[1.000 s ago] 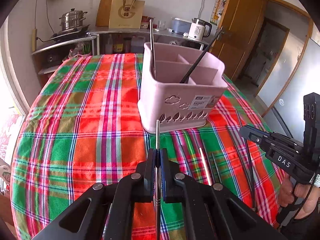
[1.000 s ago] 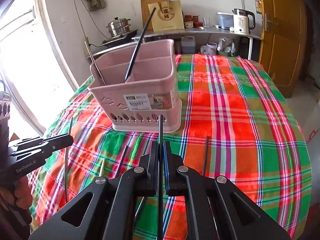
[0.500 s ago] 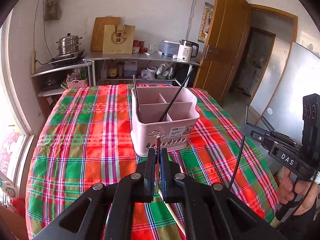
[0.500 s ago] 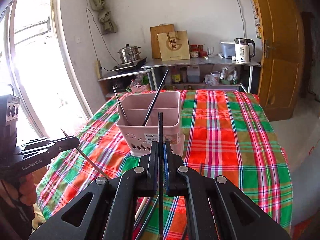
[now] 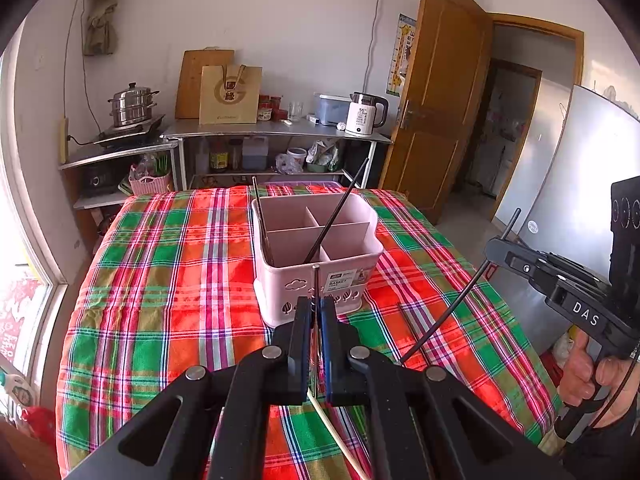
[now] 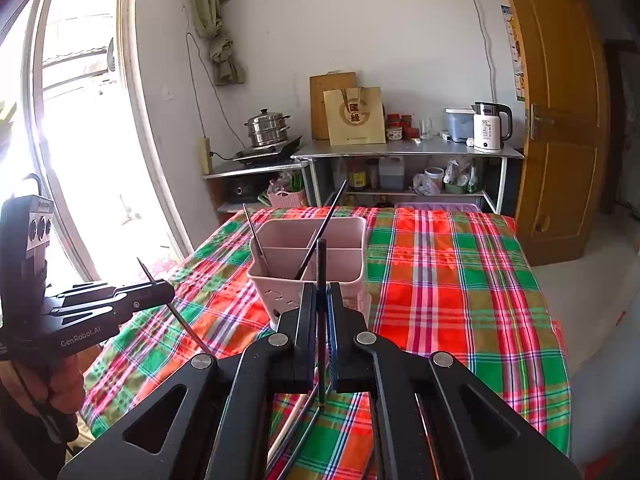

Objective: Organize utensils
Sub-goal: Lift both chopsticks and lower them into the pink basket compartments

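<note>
A pink divided basket [image 5: 280, 288] [image 6: 264, 284] stands mid-table on the plaid cloth [image 5: 160, 300]. Leaning inside it are a metal chopstick [image 5: 259, 216] and a black chopstick [image 5: 340, 210]. My left gripper [image 5: 316, 308] hovers in front of the basket, shut on a thin metal chopstick [image 5: 316, 280] that points up. My right gripper [image 6: 320, 296] is also held above the cloth, shut on a black chopstick [image 6: 321, 260]. Each view shows the other tool: the right gripper [image 5: 496, 248] with its black stick [image 5: 452, 308], the left gripper [image 6: 168, 288] with its metal stick [image 6: 184, 322].
Several loose chopsticks lie on the cloth near the front edge, a pale one [image 5: 336, 436] and dark ones [image 5: 412, 320] [image 6: 296, 420]. Behind the table stand metal shelves with a kettle [image 5: 364, 116] and a steamer pot [image 5: 130, 106]. A wooden door [image 5: 436, 120] is on the right.
Both grippers have risen and pulled back from the basket, each lifting its chopstick off the cloth. The basket looks smaller and more of the room shows.
</note>
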`<state>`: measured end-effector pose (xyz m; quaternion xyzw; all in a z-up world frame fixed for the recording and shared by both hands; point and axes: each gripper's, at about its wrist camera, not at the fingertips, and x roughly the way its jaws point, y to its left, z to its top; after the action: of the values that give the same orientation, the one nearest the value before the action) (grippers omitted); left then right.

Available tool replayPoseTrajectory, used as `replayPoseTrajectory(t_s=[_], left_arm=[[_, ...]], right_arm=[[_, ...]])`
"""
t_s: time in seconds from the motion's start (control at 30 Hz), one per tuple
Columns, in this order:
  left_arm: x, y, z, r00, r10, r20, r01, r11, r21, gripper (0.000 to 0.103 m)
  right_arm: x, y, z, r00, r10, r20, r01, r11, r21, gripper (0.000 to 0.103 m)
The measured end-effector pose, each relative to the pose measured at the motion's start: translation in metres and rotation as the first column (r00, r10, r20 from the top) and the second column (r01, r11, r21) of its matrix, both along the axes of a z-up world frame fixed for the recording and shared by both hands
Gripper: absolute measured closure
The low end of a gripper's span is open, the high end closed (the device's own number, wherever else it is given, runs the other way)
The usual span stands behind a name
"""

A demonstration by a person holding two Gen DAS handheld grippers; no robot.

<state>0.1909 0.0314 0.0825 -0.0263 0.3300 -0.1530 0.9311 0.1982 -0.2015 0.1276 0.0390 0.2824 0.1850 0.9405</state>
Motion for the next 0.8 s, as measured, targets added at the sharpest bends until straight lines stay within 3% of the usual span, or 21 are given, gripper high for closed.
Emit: replayPoseTrajectory(t_s=[0.47, 0.8], left_arm=[[0.022, -0.012, 0.021, 0.998, -0.005, 0.061, 0.002, 0.999, 0.051, 0.099], [0.058, -0.006, 0.055, 0.995, -0.002, 0.104, 0.002, 1.0, 0.003, 0.099]], right_arm=[[0.019, 0.012, 0.027, 0.998, 0.029, 0.059, -0.028, 1.0, -0.008, 0.098], [0.05, 0.02, 0.058, 0.994, 0.036, 0.102, -0.04, 0.999, 0.034, 0.098]])
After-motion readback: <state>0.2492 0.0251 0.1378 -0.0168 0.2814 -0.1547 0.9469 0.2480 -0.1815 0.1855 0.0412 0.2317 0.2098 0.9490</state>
